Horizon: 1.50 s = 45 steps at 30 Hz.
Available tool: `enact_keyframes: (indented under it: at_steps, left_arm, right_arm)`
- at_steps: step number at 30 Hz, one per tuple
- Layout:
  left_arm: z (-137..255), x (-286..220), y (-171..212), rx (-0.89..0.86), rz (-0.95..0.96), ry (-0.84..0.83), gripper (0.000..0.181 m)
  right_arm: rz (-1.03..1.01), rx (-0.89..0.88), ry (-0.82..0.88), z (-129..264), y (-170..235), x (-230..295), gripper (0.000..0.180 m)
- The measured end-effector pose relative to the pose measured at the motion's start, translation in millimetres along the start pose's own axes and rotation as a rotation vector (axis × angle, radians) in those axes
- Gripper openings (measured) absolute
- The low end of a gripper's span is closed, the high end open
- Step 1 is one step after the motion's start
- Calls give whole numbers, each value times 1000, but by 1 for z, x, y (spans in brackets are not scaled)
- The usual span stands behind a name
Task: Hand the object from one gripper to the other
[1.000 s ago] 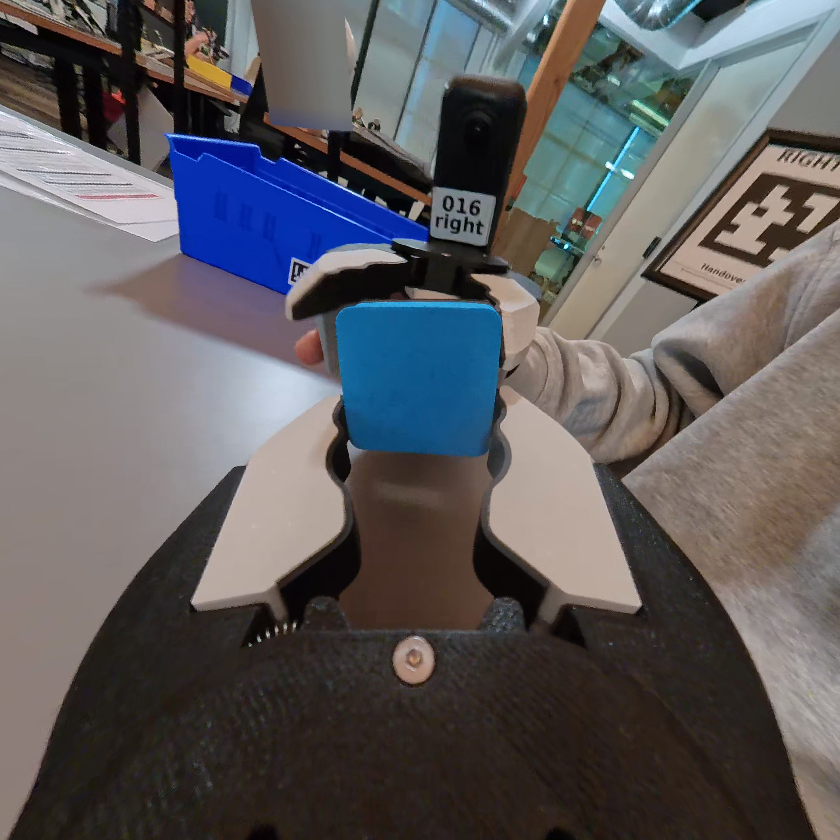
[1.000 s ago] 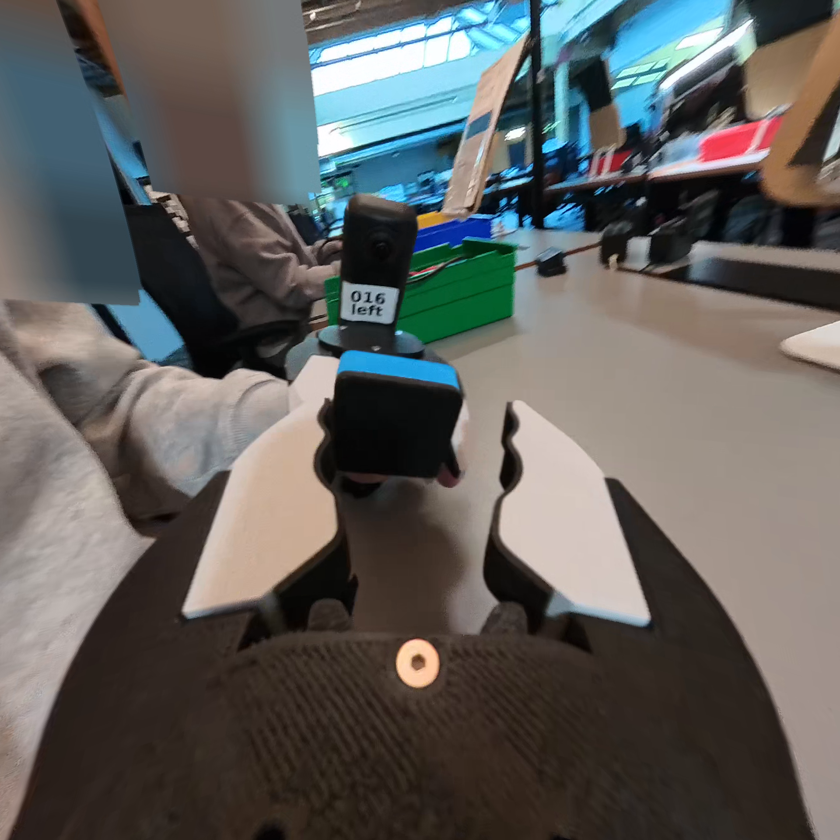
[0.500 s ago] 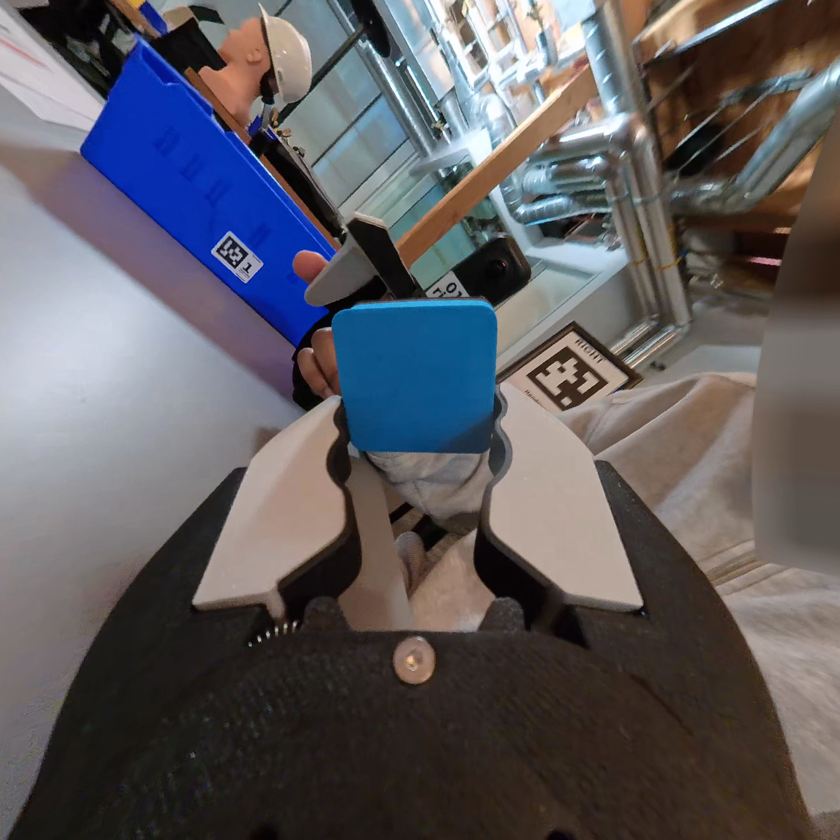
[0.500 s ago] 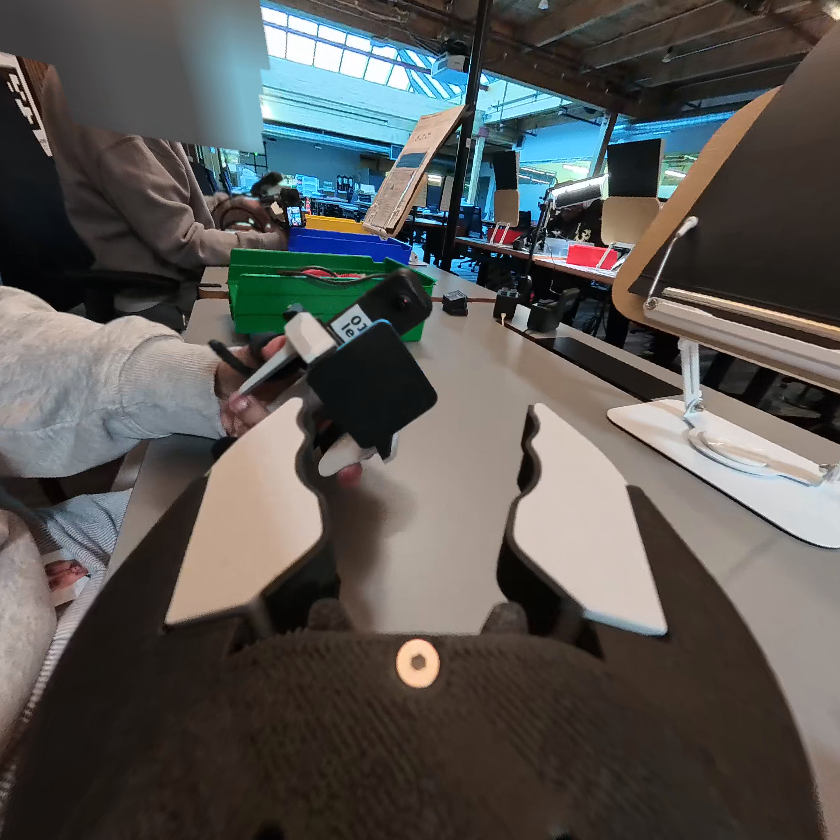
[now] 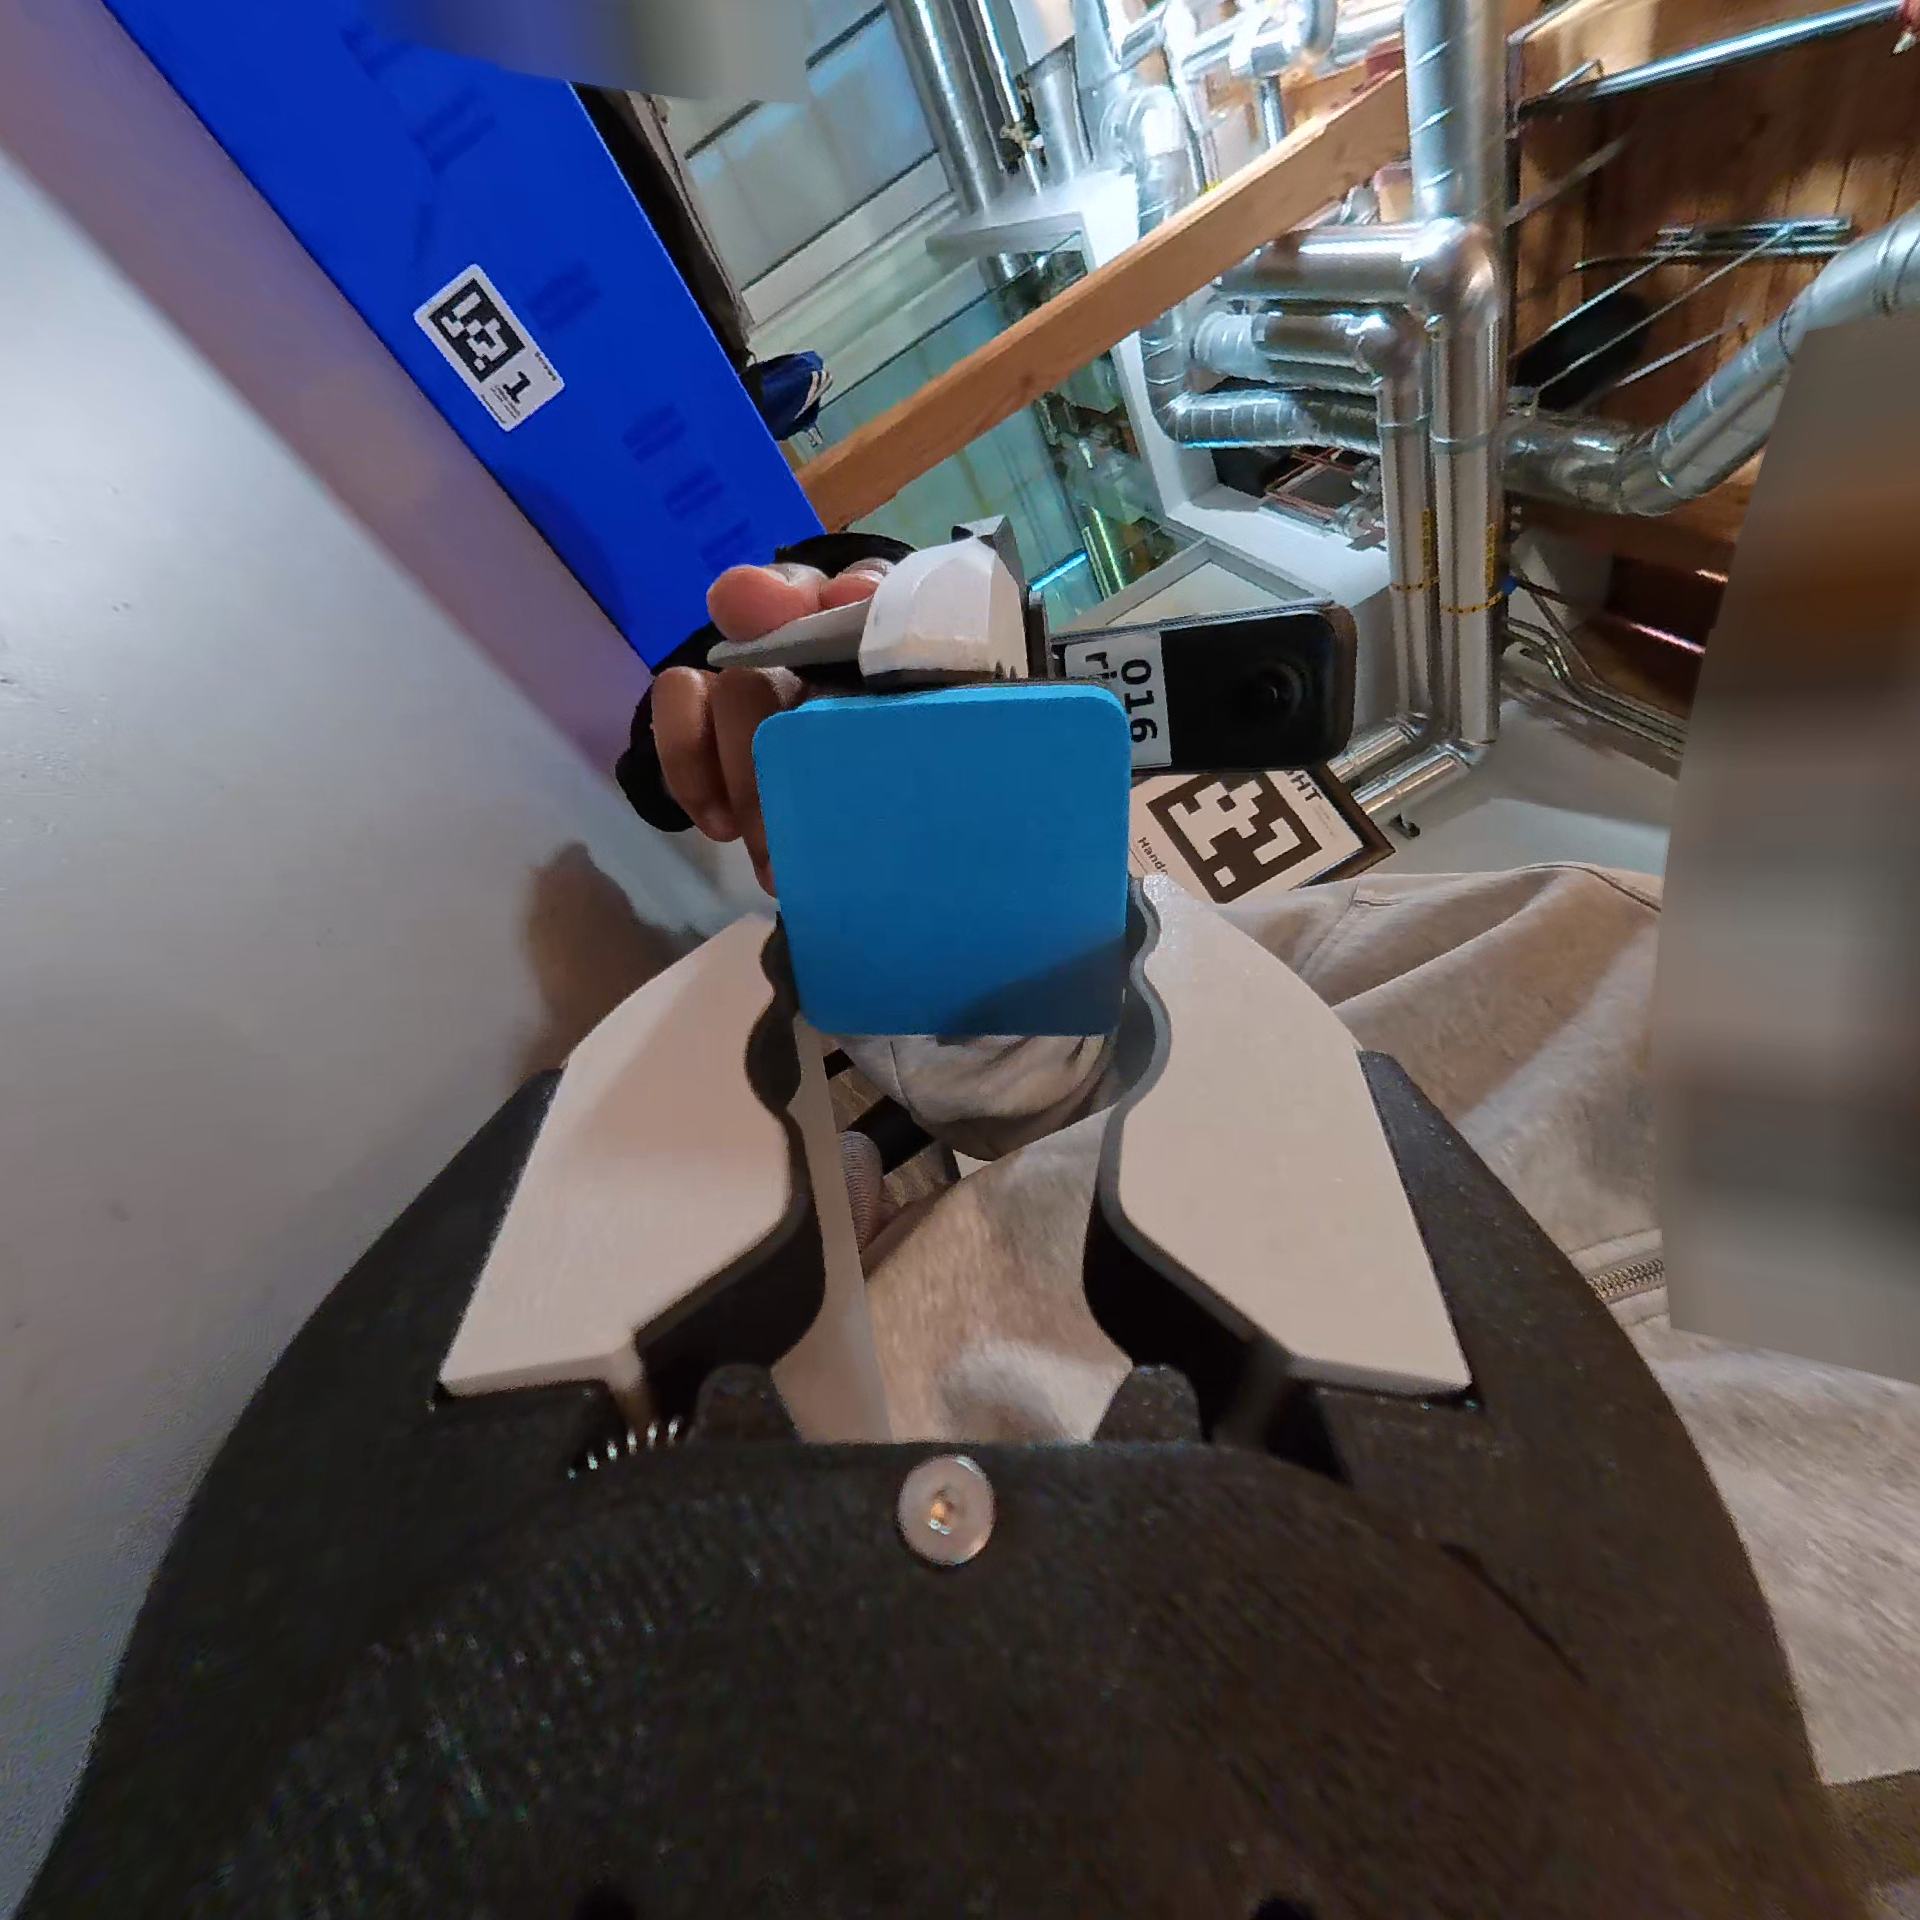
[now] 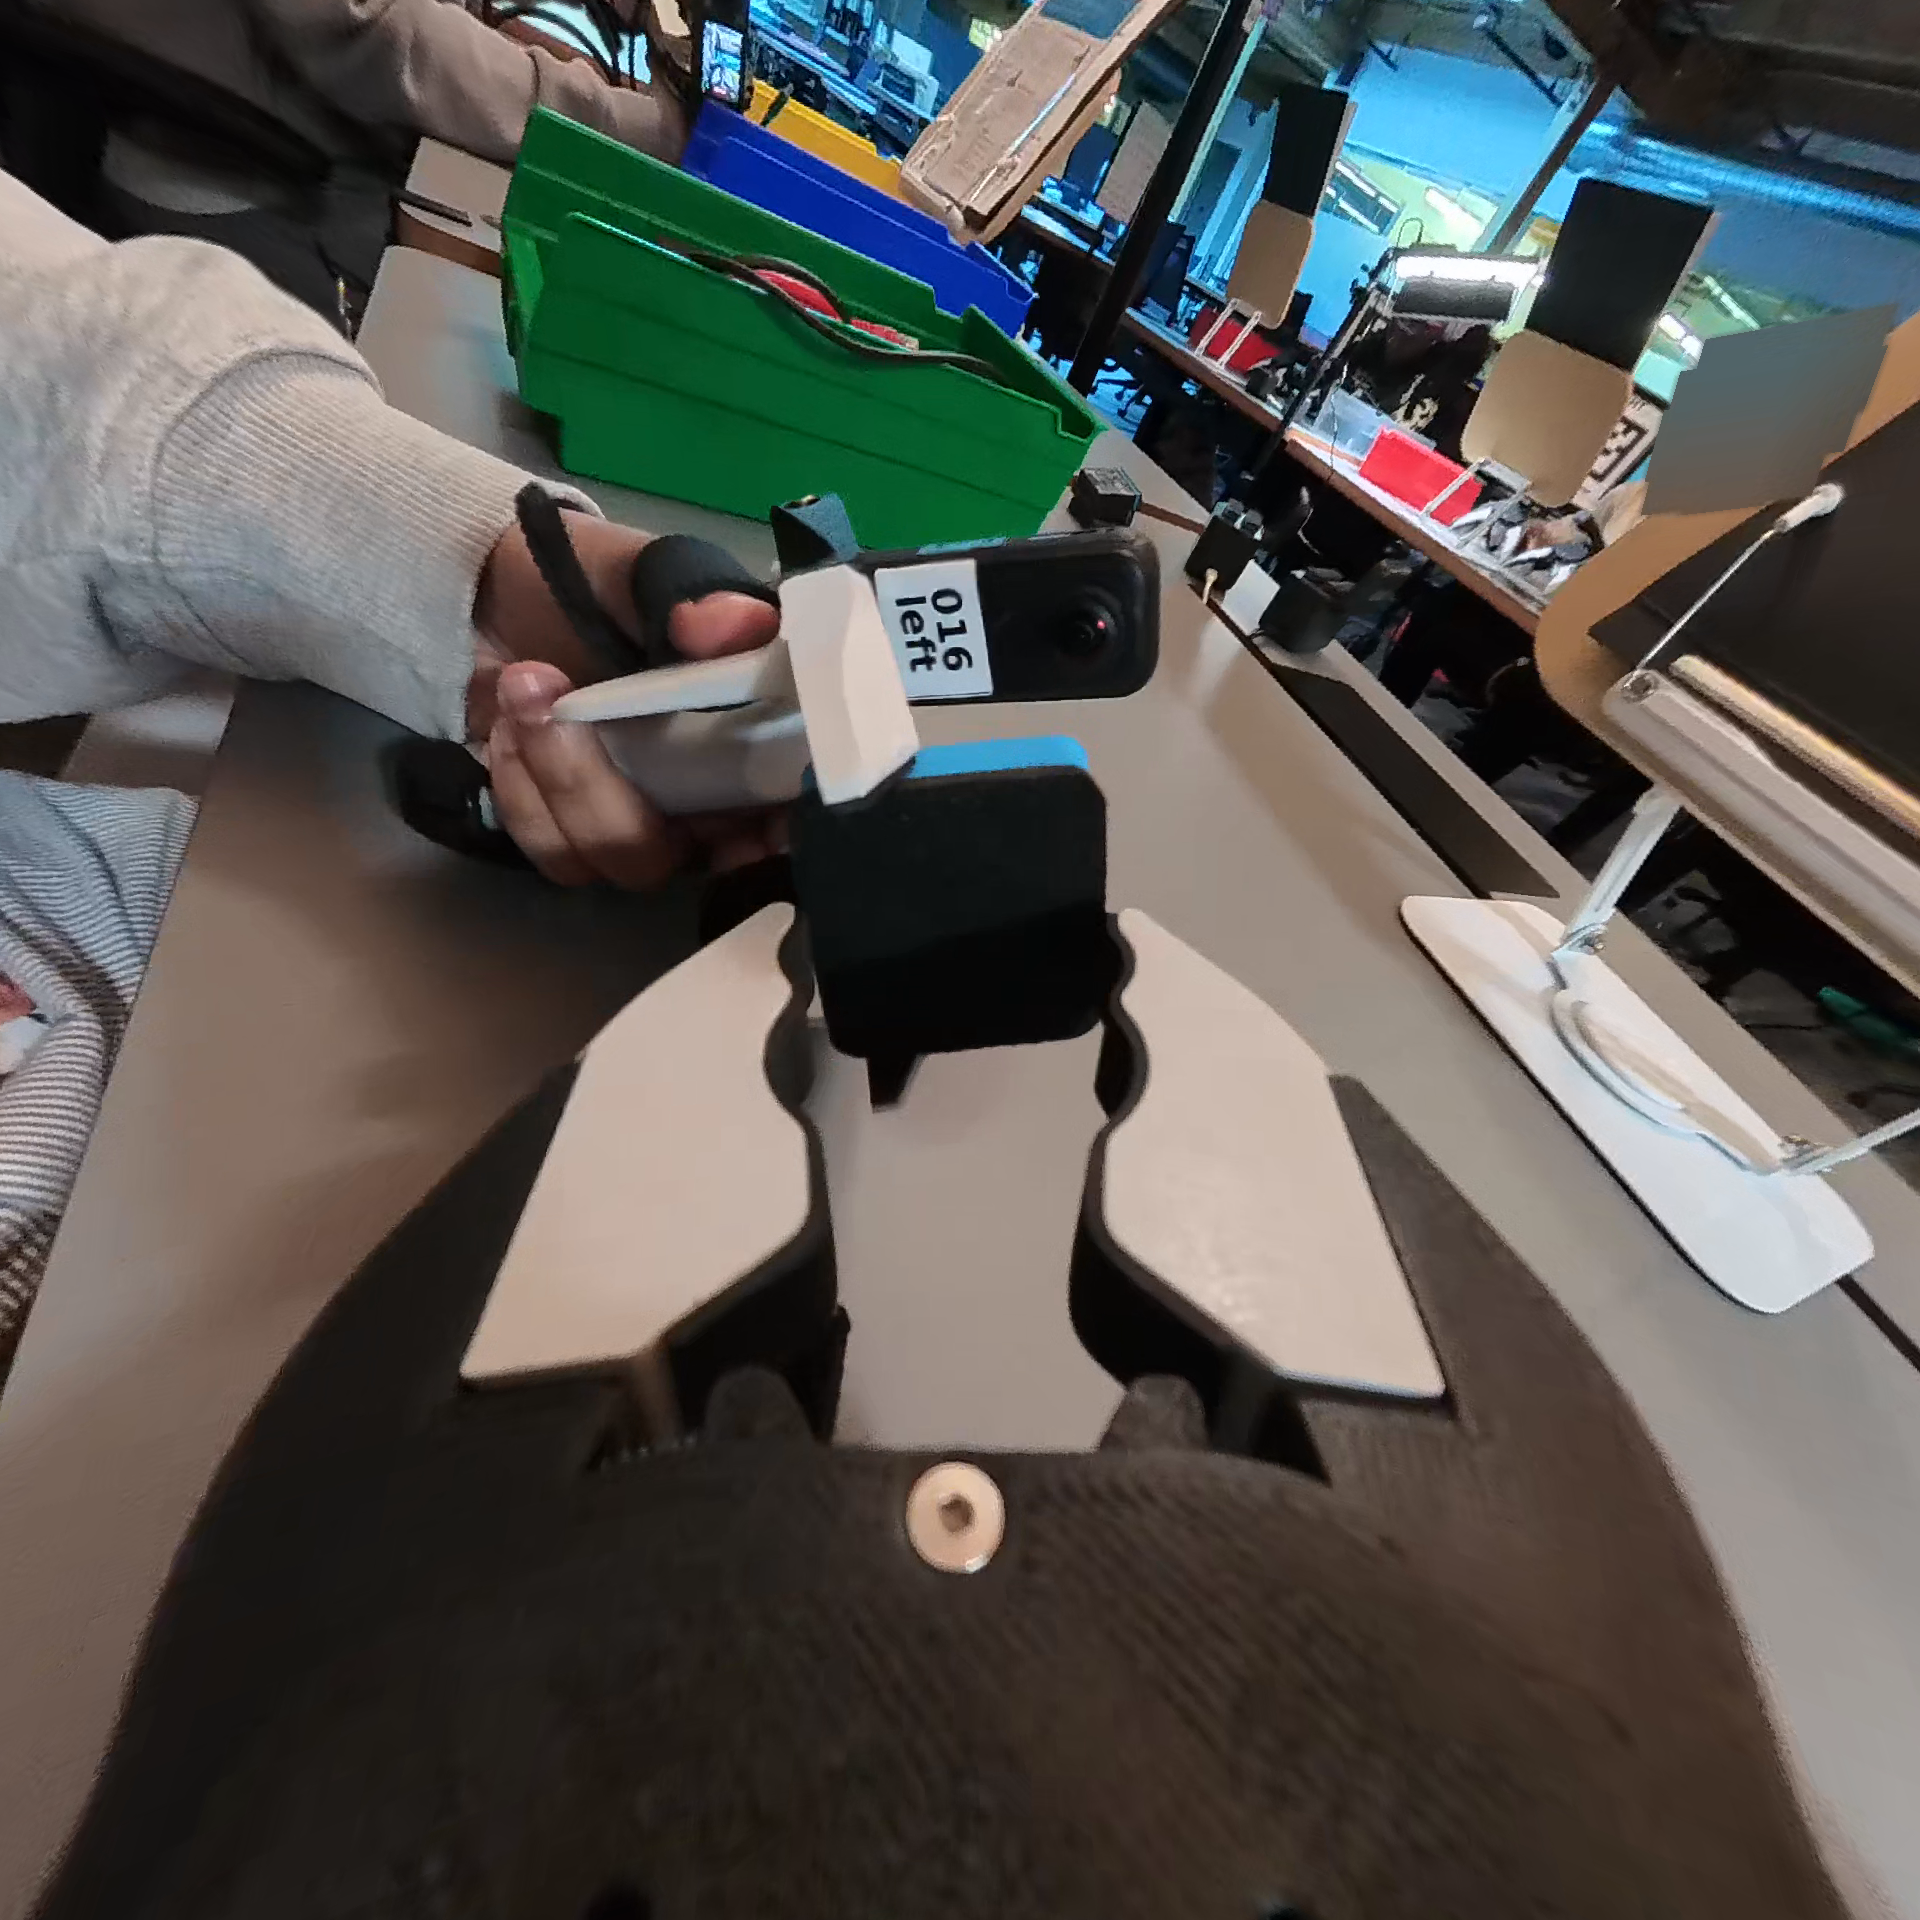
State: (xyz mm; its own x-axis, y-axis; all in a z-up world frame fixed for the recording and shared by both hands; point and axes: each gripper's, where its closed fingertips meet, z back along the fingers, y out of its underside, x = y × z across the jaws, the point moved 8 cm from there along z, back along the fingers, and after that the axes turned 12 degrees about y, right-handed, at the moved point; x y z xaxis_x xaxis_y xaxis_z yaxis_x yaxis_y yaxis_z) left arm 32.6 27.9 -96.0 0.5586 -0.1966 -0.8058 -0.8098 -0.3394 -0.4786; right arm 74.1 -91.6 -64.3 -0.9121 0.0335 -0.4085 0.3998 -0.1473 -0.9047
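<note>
The object is a square foam pad, blue on one face and black on the other. My left gripper is shut on it, with its jaws against the pad's two sides. My right gripper has its jaws against the pad's other two sides and looks shut on it as well. The two grippers face each other, rolled a quarter turn apart, above the grey table. In the right wrist view the left gripper's white finger sits on the pad's top edge. In the left wrist view the right gripper's finger does the same.
A blue bin stands on the table behind the right gripper. A green bin holding cables stands behind the left one. A white stand base carrying a dark board is at the right. Grey sleeves reach in from the near side. The grippers are tip to tip, or close to it.
Both grippers have rolled and come together. The right jaws, wide open beside the pad before, now close in on its sides. The left gripper has kept its hold.
</note>
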Motion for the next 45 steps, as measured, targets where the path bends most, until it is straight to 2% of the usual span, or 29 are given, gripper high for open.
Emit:
enact_keyframes:
  at_steps: [2, 5, 7, 11, 15, 19, 29, 35, 40, 45]
  left_arm:
    - [0, 0, -1, -16, -17, 3, 63]
    - [3, -2, -5, -55, -107, -57, 84]
    - [6, -6, -9, -78, -188, -88, 90]
    - [4, -18, -14, -100, -389, -144, 93]
    - [-1, -24, -12, -57, -518, -193, 93]
    - [-3, -27, -12, -58, -564, -195, 88]
    - [-4, -32, -10, -9, -645, -206, 54]
    - [-3, -33, -11, 2, -659, -232, 54]
    - [4, -33, -16, -73, -608, -216, 53]
    - [16, -33, -23, -181, -579, -227, 53]
  right_arm:
    - [-19, 7, -3, 0, 0, -1, 53]
    - [-126, 17, -16, 2, -1, -6, 53]
    - [-232, 29, -36, 4, -1, -11, 53]
    - [-508, 31, -142, 8, 0, -22, 53]
    - [-635, -2, -215, 10, -2, -26, 53]
    - [-684, 12, -284, 9, -2, -23, 53]
    - [-752, 76, -360, 3, 4, -17, 53]
    - [-772, 55, -361, 2, 6, -17, 54]
    - [-740, 10, -231, -1, 12, -22, 80]
    - [-771, -13, -158, 0, 13, -30, 84]
